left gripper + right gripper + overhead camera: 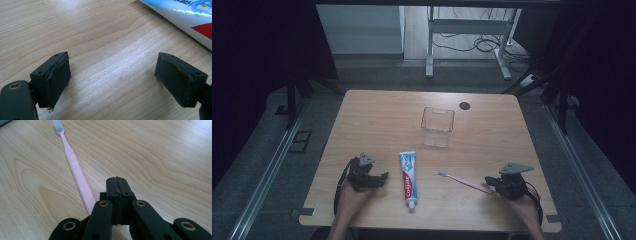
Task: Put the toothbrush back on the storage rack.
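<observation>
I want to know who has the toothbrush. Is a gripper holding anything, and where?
Nothing is held. The right gripper is shut empty, the pink toothbrush lying beside its jaws; the left gripper is open over bare table.

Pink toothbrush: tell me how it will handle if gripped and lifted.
The pink toothbrush looks thin and stiff, so it probably lifts without drooping. Its slim, smooth handle may slip or twist between fingers. Lying flat on the table, it likely slides rather than rolls when pushed.

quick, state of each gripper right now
left gripper: open, nothing between its jaws
right gripper: shut, empty; the pink plastic toothbrush lies beside it
</observation>
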### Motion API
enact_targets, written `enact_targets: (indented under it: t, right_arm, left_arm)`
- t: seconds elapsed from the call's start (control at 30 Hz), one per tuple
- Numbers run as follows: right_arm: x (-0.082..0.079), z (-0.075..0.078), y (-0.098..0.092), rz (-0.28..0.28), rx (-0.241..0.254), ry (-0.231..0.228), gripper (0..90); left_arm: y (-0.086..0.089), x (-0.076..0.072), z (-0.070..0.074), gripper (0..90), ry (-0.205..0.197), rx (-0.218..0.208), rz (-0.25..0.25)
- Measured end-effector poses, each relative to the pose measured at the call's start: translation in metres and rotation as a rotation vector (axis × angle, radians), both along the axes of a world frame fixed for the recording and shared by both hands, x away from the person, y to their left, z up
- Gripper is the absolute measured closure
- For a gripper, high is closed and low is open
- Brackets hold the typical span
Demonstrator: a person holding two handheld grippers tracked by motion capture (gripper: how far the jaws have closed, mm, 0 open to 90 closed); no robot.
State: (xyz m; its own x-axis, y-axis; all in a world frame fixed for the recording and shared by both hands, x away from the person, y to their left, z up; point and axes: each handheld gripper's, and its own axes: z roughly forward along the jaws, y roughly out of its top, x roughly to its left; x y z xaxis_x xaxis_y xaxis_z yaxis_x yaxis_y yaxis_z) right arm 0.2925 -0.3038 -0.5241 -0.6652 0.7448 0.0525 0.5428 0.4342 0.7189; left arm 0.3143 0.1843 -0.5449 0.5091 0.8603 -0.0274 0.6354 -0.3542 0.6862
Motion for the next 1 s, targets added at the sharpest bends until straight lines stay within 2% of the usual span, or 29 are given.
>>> enact_targets:
  t: [0.17,0.67,1.0]
  right_arm:
    - [-0.002,-0.001,0.006,0.026,-0.004,-0.012,89.6]
    - [-0.005,-0.003,0.016,0.059,-0.020,0.016,89.6]
    - [-0.010,-0.004,0.028,0.103,-0.034,0.033,89.6]
  left_arm:
    - [0.000,0.000,0.000,13.0,0.000,0.000,0.000]
    - [0.000,0.000,0.000,13.0,0.000,0.000,0.000]
    - [0.000,0.000,0.000,13.0,0.000,0.000,0.000]
